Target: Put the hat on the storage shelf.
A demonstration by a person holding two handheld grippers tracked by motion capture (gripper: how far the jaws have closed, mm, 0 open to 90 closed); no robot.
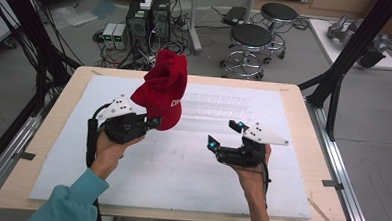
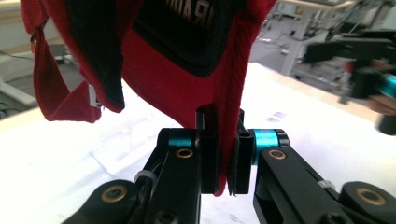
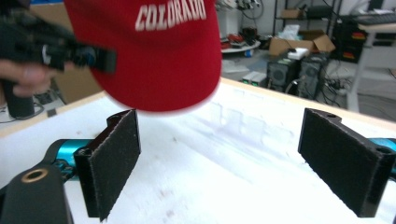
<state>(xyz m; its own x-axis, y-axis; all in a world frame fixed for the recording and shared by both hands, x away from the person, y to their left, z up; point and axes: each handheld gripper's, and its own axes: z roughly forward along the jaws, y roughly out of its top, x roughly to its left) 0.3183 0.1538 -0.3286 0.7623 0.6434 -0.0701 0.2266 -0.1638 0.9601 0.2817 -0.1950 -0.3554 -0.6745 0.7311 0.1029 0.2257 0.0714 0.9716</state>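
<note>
The left tongs (image 1: pixel 153 122) clench the red cap (image 1: pixel 164 89) by its edge, lifted above the white surface (image 1: pixel 181 180). The right tongs (image 1: pixel 224 134), spread empty beside the cap, should probably grip its brim squarely.

the red cap (image 1: pixel 163 89) hangs lifted off the surface (image 1: pixel 181 165) from the left claw (image 1: pixel 156 122), blocking the left-centre; the white sheet before the wide-apart right claw (image 1: pixel 224 134) lies bare.

Red cap (image 1: pixel 164 89), white lettering, held aloft above table, brim down.
</note>
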